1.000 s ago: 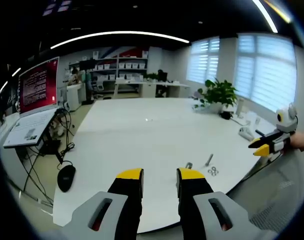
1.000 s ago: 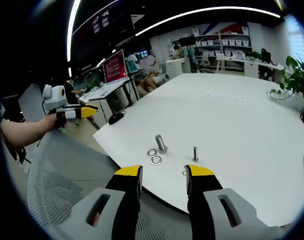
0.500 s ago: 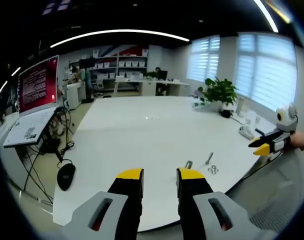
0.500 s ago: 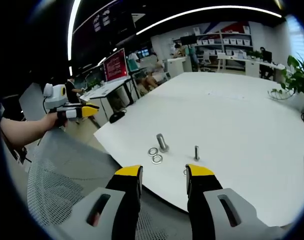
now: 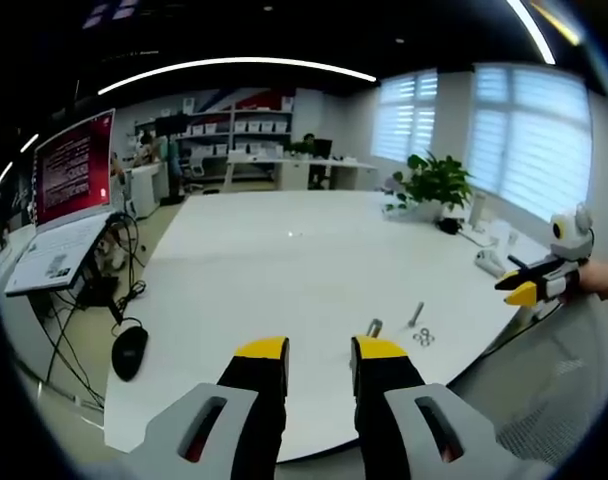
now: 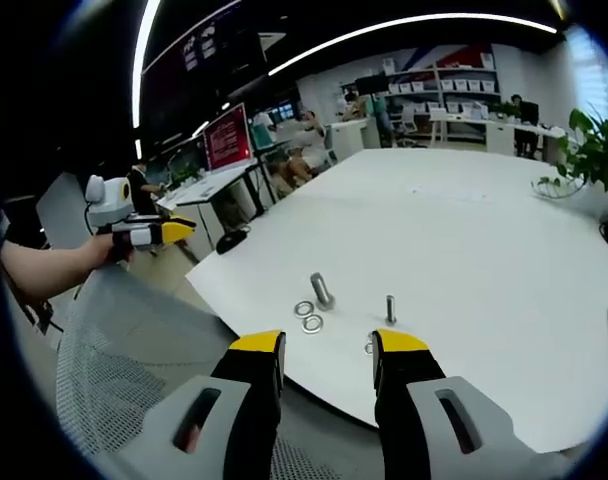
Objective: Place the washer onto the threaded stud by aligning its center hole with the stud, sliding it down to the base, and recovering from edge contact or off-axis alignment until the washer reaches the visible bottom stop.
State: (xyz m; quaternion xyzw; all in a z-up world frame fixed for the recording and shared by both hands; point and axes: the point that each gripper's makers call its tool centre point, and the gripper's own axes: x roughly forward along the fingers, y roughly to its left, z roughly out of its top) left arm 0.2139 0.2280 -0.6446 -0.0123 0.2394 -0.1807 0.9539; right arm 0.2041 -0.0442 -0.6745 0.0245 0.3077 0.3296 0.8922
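On the white table [image 6: 484, 250] a thin threaded stud [image 6: 390, 308] stands upright near the front edge. A thicker bolt [image 6: 322, 290] leans to its left, with two washers [image 6: 308, 316] lying flat in front of it. Another small ring [image 6: 368, 347] lies beside the inner edge of my right jaw. My right gripper [image 6: 327, 345] hovers open and holds nothing, short of the table edge. My left gripper [image 5: 320, 350] is open too, over the table's near edge, with the stud [image 5: 417, 315], bolt [image 5: 374, 327] and washers [image 5: 422, 337] ahead to the right. Each gripper appears in the other's view: right gripper [image 5: 524, 290], left gripper [image 6: 169, 232].
A grey mesh chair back [image 6: 134, 350] stands between the grippers and the table. A laptop [image 5: 59, 255], a red-lit screen [image 5: 74, 170] and a mouse [image 5: 130, 353] sit on a side desk at left. A potted plant [image 5: 439, 185] and small items [image 5: 489, 262] stand at the far right.
Both views have shifted only slightly. The left gripper sits a little lower in the right gripper view. Nothing on the table has moved.
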